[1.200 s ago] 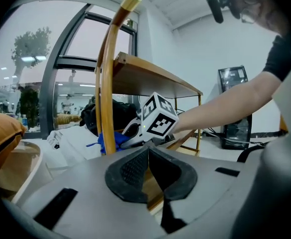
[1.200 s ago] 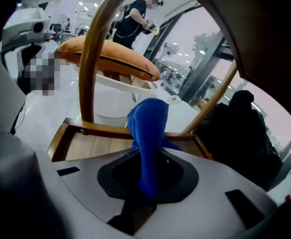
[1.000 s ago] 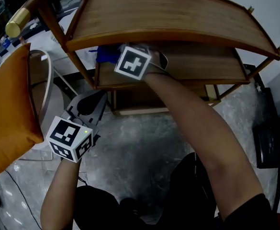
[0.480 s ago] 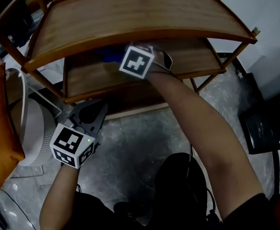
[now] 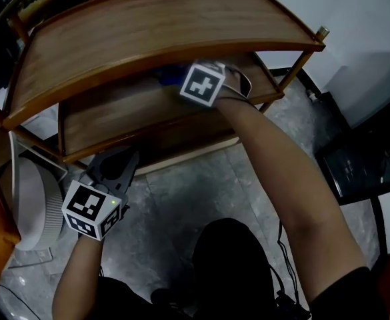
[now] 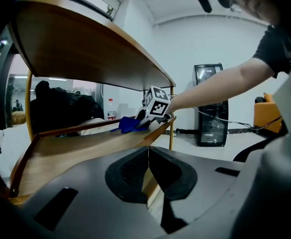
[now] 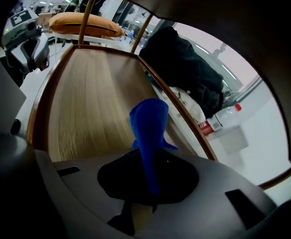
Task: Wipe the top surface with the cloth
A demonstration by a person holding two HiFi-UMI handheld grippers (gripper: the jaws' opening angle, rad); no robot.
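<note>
Our right gripper (image 7: 150,185) has its jaws clamped on the crumpled blue fabric cloth (image 7: 149,126). The cloth sits over the wooden middle shelf (image 7: 93,103), underneath the curved brown wooden top surface (image 5: 161,32) rather than on it. Our left gripper (image 6: 148,169), jaws pressed together with nothing between them, hangs low before that shelf's front edge, above the grey stone floor (image 5: 181,192).

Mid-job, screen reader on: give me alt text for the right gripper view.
The right gripper is shut on a blue cloth, which juts forward from its jaws over a wooden shelf. Past the shelf's rail lie a dark bag and a plastic bottle; an orange cushion shows at the far end.
</note>
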